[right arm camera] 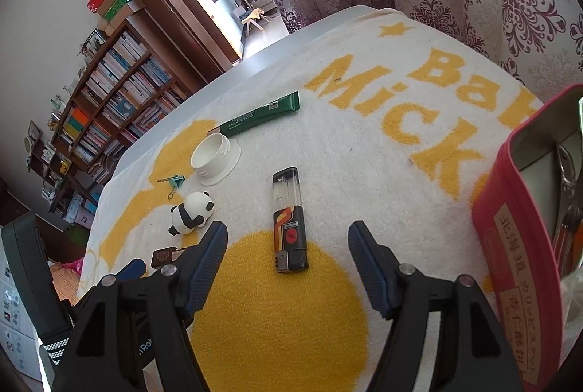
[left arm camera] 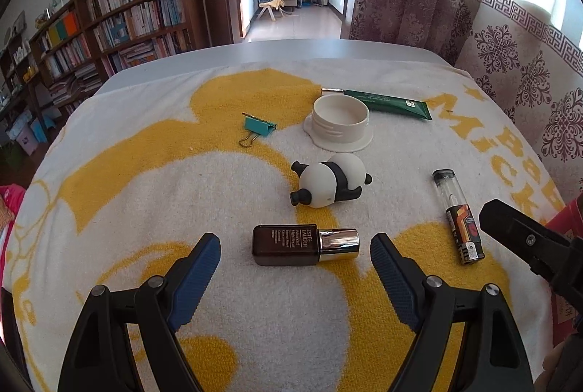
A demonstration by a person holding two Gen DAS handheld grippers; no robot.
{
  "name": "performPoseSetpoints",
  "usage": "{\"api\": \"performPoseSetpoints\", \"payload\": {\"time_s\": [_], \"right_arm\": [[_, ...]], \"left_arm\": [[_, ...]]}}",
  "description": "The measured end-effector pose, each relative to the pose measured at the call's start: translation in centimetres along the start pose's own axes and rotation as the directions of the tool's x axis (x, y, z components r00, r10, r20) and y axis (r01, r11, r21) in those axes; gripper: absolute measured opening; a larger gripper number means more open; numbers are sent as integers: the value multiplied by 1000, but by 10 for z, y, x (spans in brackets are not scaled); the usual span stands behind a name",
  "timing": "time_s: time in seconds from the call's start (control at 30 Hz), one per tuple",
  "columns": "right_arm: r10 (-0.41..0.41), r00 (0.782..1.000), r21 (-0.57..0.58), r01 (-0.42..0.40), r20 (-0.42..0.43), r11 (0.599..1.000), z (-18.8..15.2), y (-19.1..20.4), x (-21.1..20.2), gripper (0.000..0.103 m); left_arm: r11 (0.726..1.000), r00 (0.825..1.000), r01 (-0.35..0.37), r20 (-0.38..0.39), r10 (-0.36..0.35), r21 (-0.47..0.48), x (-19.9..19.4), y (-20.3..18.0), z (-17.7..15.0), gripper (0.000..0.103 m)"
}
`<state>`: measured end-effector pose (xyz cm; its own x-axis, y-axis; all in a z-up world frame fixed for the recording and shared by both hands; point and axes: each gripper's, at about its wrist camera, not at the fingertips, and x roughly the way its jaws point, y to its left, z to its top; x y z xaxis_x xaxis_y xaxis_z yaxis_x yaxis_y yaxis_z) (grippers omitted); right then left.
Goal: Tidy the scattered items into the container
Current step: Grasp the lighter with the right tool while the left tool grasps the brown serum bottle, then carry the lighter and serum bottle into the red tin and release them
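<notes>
Scattered items lie on a white-and-yellow terry towel (left arm camera: 182, 195) spread over the surface, awaiting transfer to the red rectangular tin (right arm camera: 510, 209) that stands just right of the right gripper (right arm camera: 288, 239), its mouth open. The right gripper's blue ribbed fingers (right arm camera: 209, 257) are spread wide and hold nothing; a clear-and-black plastic lighter (right arm camera: 288, 220) lies lengthwise between them, just ahead of the tips. It looks light, stiff and smooth, best pinched across its narrow flat sides at mid-body.

The left gripper (left arm camera: 295, 249) is likewise spread and empty, with a small dark-brown glass bottle with a shiny metallic cap (left arm camera: 304, 245) lying crosswise between its fingertips. The glass is probably heavier, slick and breakable; a hold across the squared body seems safer than on the polished cap.

Beyond the fingers lie a rounded black-and-white panda figurine (left arm camera: 329, 184) on its side, a teal metal binder clip (left arm camera: 257, 129), a white ridged plastic jar lid (left arm camera: 340, 125) and a soft green tube (left arm camera: 386, 102).
</notes>
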<state>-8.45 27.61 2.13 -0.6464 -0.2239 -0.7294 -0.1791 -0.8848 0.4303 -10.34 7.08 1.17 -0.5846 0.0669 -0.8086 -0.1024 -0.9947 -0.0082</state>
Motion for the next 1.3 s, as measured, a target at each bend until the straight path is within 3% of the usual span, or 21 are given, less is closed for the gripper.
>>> {"api": "performPoseSetpoints", "payload": {"time_s": [0.13,0.17,0.2,0.23,0.43,0.63,0.77,0.87,1.0,1.07,1.2,1.3], "right_arm": [[-3,1000,-8,3,6,1000,0,1,0,73],[-5,1000,-14,6,8,1000,0,1,0,73],[-10,1000,-22,10,10,1000,0,2,0,73],[-13,1000,-29,13,15,999,0,3,0,73],[-46,998,-61,48,32,997,3,2,2,73],[-90,996,-101,91,17,991,4,3,10,73],[-180,984,-221,174,-5,960,-5,19,28,69],[-306,951,-352,297,30,888,-15,39,37,59],[-304,952,-378,297,43,877,-18,42,34,26],[-285,958,-342,281,40,897,-16,35,30,26],[-162,987,-225,162,15,961,-10,16,18,26],[-82,996,-175,86,29,981,-7,11,7,26]], "left_arm": [[1000,1000,9,-29,-10,-24,12,9,-2,85],[999,1000,20,-22,-21,-34,11,12,-1,81],[999,1000,19,-16,-19,-34,10,14,-1,67],[999,1000,16,-12,-16,-31,9,15,-1,63],[993,998,68,7,-67,-97,-4,38,-5,63],[981,992,98,93,-83,-165,-31,60,1,63],[976,992,114,76,-102,-187,-27,61,0,63],[974,992,119,53,-111,-192,-21,60,-1,63],[972,991,129,44,-123,-199,-19,60,-3,63],[970,990,137,46,-130,-201,-20,60,-3,63],[968,988,152,48,-145,-199,-22,58,-3,63],[969,987,158,51,-151,-188,-24,55,-3,63]]}}
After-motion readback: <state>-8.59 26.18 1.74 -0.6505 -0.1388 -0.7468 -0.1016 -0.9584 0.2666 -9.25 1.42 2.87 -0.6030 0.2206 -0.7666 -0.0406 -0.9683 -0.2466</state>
